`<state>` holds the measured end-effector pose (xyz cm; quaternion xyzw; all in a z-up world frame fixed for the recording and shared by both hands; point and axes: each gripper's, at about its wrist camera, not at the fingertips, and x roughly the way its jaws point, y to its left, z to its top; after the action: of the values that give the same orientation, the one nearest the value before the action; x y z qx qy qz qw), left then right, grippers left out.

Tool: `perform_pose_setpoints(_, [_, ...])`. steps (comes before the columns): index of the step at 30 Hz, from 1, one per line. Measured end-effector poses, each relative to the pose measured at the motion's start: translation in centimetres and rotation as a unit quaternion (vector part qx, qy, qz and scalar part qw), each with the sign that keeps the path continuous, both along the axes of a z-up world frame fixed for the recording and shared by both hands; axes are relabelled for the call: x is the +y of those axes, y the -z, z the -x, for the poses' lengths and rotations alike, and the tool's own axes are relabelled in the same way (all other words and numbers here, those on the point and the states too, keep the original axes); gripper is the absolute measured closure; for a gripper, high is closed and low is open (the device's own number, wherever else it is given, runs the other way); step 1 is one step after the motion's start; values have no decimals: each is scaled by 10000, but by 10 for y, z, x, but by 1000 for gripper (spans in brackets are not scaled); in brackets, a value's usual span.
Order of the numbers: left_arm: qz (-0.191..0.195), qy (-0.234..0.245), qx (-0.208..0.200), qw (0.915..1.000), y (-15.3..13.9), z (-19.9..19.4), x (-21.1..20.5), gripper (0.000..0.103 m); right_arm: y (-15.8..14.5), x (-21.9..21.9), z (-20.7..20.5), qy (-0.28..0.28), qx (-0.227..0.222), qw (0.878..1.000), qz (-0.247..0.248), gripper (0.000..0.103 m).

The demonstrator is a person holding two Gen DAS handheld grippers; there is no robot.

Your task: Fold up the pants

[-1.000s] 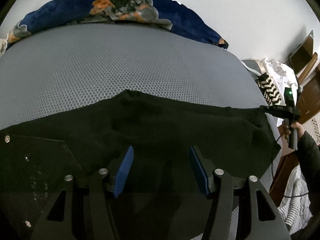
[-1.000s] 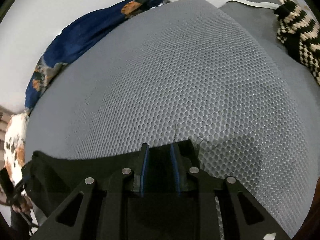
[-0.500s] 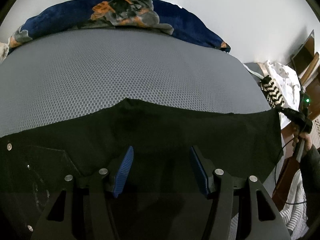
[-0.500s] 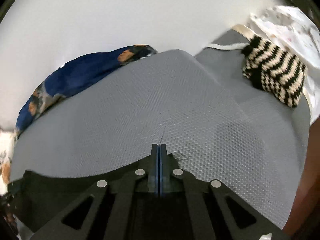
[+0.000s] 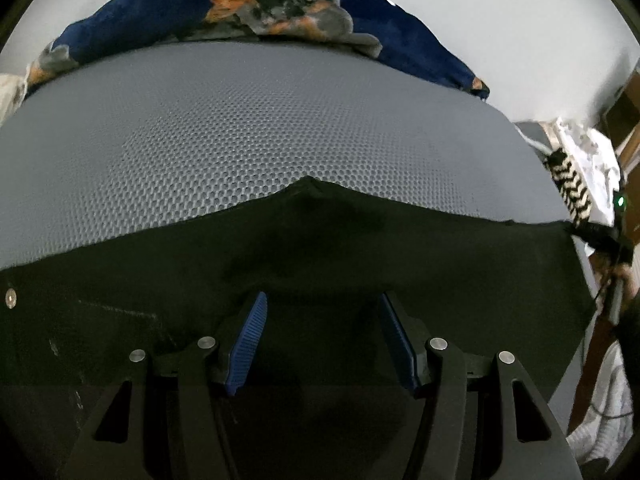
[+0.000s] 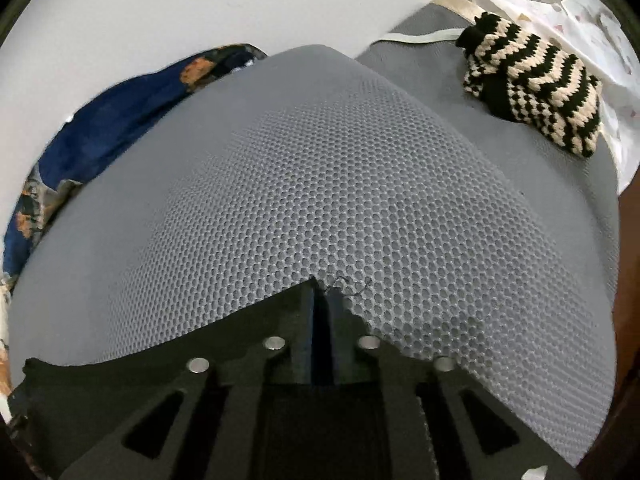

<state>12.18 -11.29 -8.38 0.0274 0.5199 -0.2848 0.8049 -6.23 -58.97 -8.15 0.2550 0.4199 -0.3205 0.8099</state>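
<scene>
Black pants lie spread across the near side of a grey mesh mattress. My left gripper is open, its blue pads over the dark cloth with nothing between them. My right gripper is shut on the hem corner of the pants, with loose threads at its tip. In the left wrist view the right gripper holds the pants' far right corner at the mattress edge.
A navy floral blanket lies bunched along the far edge by the white wall. A black-and-cream knitted item and white printed cloth lie at the right end. Brown furniture stands beyond the right edge.
My right gripper closed on the pants' corner and pulled it outward to the right, stretching the cloth's edge straighter. My left gripper stayed open over the pants.
</scene>
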Motion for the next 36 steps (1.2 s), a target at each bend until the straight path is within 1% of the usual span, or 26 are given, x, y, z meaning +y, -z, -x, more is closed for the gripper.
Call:
perform_pose_setpoints(2, [-14, 6, -8, 10000, -3, 0, 0, 44, -10, 8, -2, -12, -48, 9999, 126, 86])
perform_pose_setpoints(3, [50, 5, 2, 10000, -7, 1, 2, 44, -17, 15, -4, -55, -90, 9998, 182, 86])
perform_pose_setpoints(6, [102, -72, -138, 9998, -17, 4, 11, 44, -36, 44, -16, -408, -380, 9984, 111, 86])
perform_pose_setpoints(8, [104, -133, -228, 9996, -23, 6, 20, 44, -45, 75, -35, -906, -478, 9947, 16, 86])
perform_pose_setpoints(11, [-28, -307, -372, 9988, -29, 7, 32, 44, -50, 123, -69, -1648, -520, 9847, -203, 85])
perform_pose_setpoints(12, [-51, -342, -419, 9985, -32, 8, 38, 44, -43, 148, -84, -1995, -516, 9779, -360, 85])
perform_pose_setpoints(13, [-92, -379, -452, 9982, -34, 9, 44, 44, -38, 165, -92, -2211, -516, 9729, -446, 85])
perform_pose_setpoints(14, [-142, -406, -482, 9979, -36, 10, 49, 44, -31, 190, -105, -2549, -506, 9640, -562, 85])
perform_pose_setpoints(16, [-272, -422, -549, 9972, -38, 14, 59, 44, -20, 231, -125, -3013, -454, 9499, -696, 85])
perform_pose_setpoints(17, [-330, -426, -590, 9968, -38, 16, 64, 42, -14, 251, -134, -3235, -436, 9421, -768, 85])
perform_pose_setpoints(18, [-393, -452, -621, 9963, -38, 17, 69, 41, -8, 274, -148, -3517, -420, 9305, -934, 84])
perform_pose_setpoints(21, [-465, -559, -652, 9952, -38, 21, 90, 39, 2, 324, -173, -4008, -325, 9098, -1031, 76])
perform_pose_setpoints(22, [-493, -616, -648, 9948, -37, 21, 98, 39, 5, 344, -184, -4249, -258, 8990, -1026, 76])
perform_pose_setpoints(23, [-507, -665, -636, 9945, -36, 21, 103, 39, 6, 356, -189, -4356, -223, 8943, -1000, 76])
perform_pose_setpoints(24, [-499, -708, -611, 9944, -34, 21, 110, 39, 8, 372, -200, -4557, -155, 8843, -1006, 76])
perform_pose_setpoints(27, [-426, -757, -548, 9947, -30, 20, 123, 39, 10, 398, -218, -4835, -64, 8694, -1020, 74])
perform_pose_setpoints(28, [-370, -730, -540, 9952, -29, 20, 126, 39, 11, 405, -225, -4924, -22, 8641, -1044, 69])
perform_pose_setpoints(30, [-355, -676, -531, 9957, -27, 21, 128, 39, 15, 414, -236, -5023, 55, 8582, -1055, 64])
perform_pose_setpoints(33, [-300, -631, -518, 9962, -25, 20, 130, 39, 20, 424, -248, -5241, 231, 8450, -1038, 64])
perform_pose_setpoints(34, [-275, -617, -505, 9964, -24, 20, 131, 39, 24, 427, -252, -5278, 311, 8432, -970, 64])
perform_pose_setpoints(36, [-245, -591, -495, 9967, -24, 20, 131, 39, 30, 428, -256, -5365, 389, 8364, -1053, 65])
